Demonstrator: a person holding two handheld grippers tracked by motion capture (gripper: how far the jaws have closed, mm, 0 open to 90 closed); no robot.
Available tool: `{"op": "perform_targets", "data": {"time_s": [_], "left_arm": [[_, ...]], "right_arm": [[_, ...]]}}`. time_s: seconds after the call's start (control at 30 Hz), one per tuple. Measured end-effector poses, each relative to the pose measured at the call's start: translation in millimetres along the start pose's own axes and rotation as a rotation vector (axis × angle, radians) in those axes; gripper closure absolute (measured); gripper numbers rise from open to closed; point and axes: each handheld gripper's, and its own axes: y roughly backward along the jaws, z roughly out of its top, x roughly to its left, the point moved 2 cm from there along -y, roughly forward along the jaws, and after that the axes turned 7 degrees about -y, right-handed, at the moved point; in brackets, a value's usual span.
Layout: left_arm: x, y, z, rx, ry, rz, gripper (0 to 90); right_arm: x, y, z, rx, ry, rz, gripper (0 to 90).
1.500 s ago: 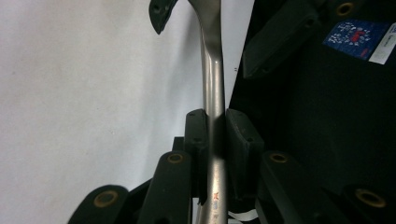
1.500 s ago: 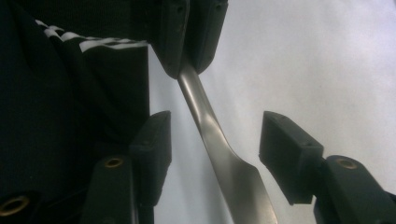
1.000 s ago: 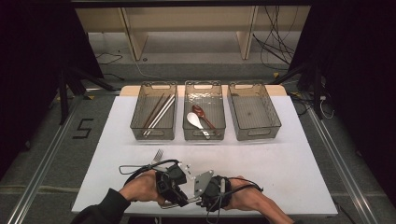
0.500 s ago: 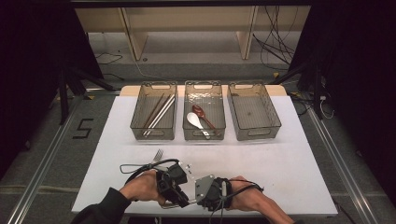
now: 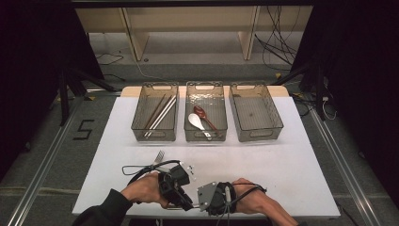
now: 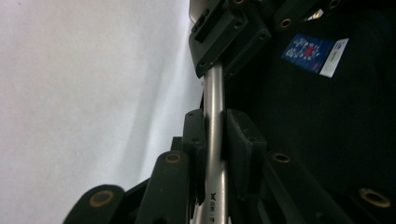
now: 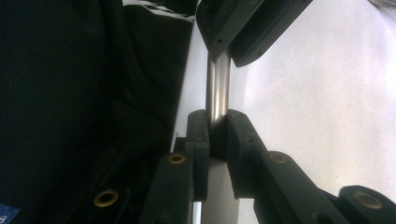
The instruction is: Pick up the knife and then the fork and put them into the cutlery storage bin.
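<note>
Left hand-held gripper (image 6: 212,154) clamped on a metal handle (image 6: 214,100), right hand-held gripper (image 7: 211,140) just closing onto the same handle, near edge of white surface (image 5: 282,165).

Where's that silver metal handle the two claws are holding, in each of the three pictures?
High view: silver handle low centre, mostly hidden between left gripper and right gripper.
Left gripper view: upright at centre, pinched by its jaws.
Right gripper view: upright at centre, between jaws that have just been closing onto it.
Shared landmark: the white table.
</note>
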Motion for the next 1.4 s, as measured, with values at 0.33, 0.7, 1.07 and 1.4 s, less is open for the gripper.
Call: {"op": "perform_targets", "data": {"time_s": [0.33, 0.7, 1.07, 1.4], "left_arm": [[8.7, 24.4, -3.2, -0.112, 0.049, 0.119, 49.5], [21.1, 64.5, -18.7, -0.248, 0.121, 0.342, 28.6], [37.4, 75.4, -50.1, -0.302, 0.248, 0.522, 21.3], [44.2, 72.5, -83.1, -0.294, 0.356, 0.608, 18.5]], "right_arm": [[-9.0, 12.3, -10.5, 0.021, -0.065, -0.064, 81.6], [-32.1, 30.3, -31.5, 0.026, -0.196, -0.166, 81.6], [-74.8, 66.2, -71.2, -0.004, -0.452, -0.295, 81.5], [-114.5, 102.8, -95.2, -0.05, -0.644, -0.363, 81.6]]}}
